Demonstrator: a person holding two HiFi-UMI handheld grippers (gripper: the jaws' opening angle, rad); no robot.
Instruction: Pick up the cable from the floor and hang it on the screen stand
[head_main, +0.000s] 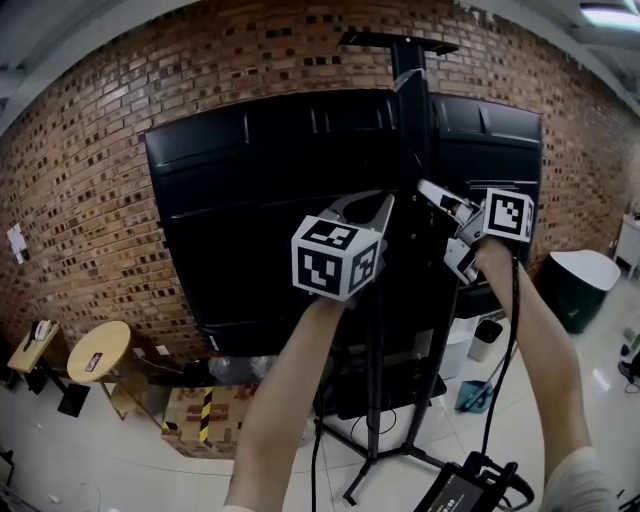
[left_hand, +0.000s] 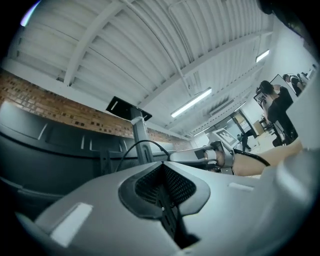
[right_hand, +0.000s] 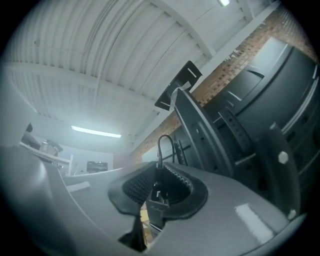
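Both grippers are raised in front of the back of a big black screen (head_main: 250, 200) on its stand (head_main: 408, 110). My left gripper (head_main: 375, 203) is shut on a thin black cable (left_hand: 131, 148), which arcs up out of its tips (left_hand: 162, 167) toward the stand post (left_hand: 140, 142). My right gripper (head_main: 425, 188) points left at the post and is shut on the cable's plug end (right_hand: 157, 192), with a short loop of cable (right_hand: 165, 145) rising from the jaws (right_hand: 159, 172). The cable (head_main: 515, 330) hangs down along the right arm to a black power brick (head_main: 455, 490).
The stand's top plate (head_main: 400, 42) sits above the screen, and its legs (head_main: 385, 462) spread on the white floor. A round yellow table (head_main: 98, 350), a taped cardboard box (head_main: 195, 415), a dark green bin (head_main: 575, 285) and a white bucket (head_main: 487, 340) stand around. People (left_hand: 277, 107) stand far off.
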